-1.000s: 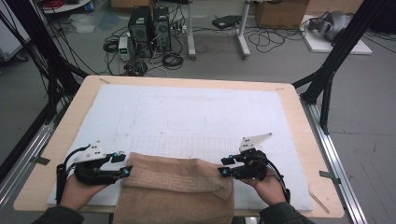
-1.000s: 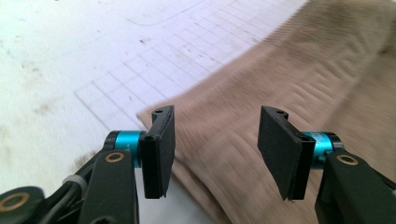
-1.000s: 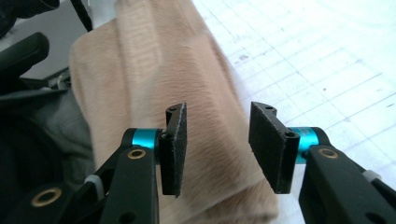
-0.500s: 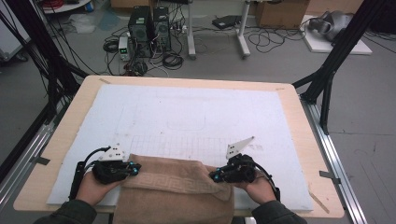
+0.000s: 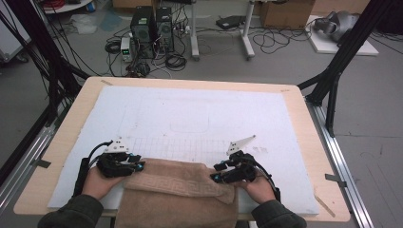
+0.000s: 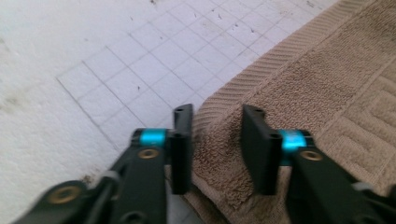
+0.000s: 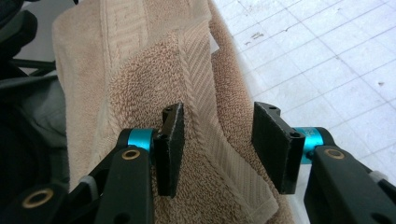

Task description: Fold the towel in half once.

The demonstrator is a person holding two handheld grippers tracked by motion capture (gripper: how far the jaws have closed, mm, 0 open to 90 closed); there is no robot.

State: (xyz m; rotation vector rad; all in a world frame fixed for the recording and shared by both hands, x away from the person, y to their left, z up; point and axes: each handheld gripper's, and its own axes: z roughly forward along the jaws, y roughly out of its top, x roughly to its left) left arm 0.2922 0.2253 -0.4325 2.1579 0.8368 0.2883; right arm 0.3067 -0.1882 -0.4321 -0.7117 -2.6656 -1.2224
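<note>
Towel work is under way at the near edge of the desk (image 5: pixel 66 142): a tan terry-cloth towel with a woven key-pattern border (image 5: pixel 178 192) lies folded on the white gridded mat (image 5: pixel 199 118), part of it hanging over the front edge toward the person. The left hand-held gripper (image 6: pixel 215 150) and the right hand-held gripper (image 7: pixel 219 148) each straddle 1 of the towel's 2 far corners, so the fold can be set down evenly. Both have just been opening; cloth lies between the jaws, yet the pads stand clear of it, gripping nothing.
</note>
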